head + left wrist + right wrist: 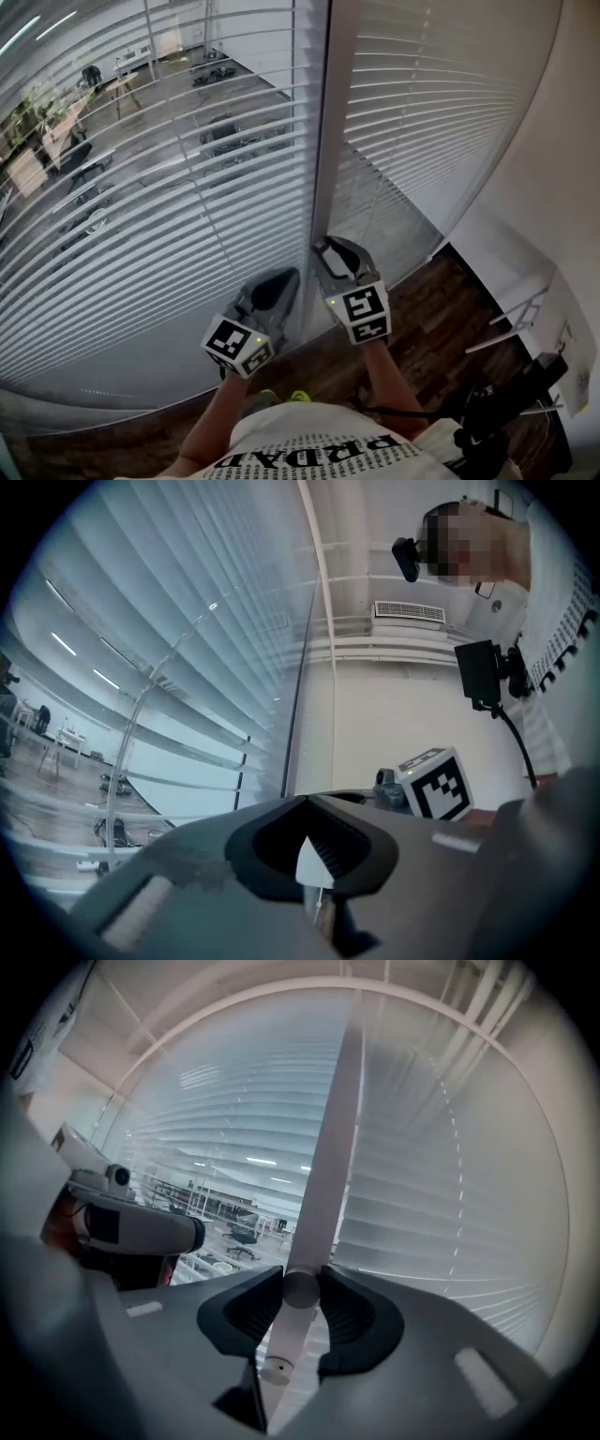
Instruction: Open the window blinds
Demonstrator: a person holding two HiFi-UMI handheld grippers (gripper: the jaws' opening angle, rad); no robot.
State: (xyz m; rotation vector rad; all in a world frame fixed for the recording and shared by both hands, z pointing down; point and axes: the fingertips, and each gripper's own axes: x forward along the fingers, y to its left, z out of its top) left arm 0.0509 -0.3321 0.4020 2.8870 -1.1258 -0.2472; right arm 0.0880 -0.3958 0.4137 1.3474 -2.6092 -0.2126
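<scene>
Two white slatted blinds hang side by side. The left blind (159,216) has its slats tilted, so an office shows through it; the right blind (431,112) has flat slats that block the view. My right gripper (330,251) is raised at the strip between them, shut on a white wand (323,1157) whose capped end (275,1370) pokes out below the jaws. Just lower left, my left gripper (277,286) is shut; a small white bit with a thin thread (314,860) shows between its pads. A clear wand (141,714) hangs before the left blind.
A white wall (553,187) closes the right side. Below it stand a white wire rack (516,323) and black gear with cables (506,403) on the dark wood floor (441,309). The person stands close to the window.
</scene>
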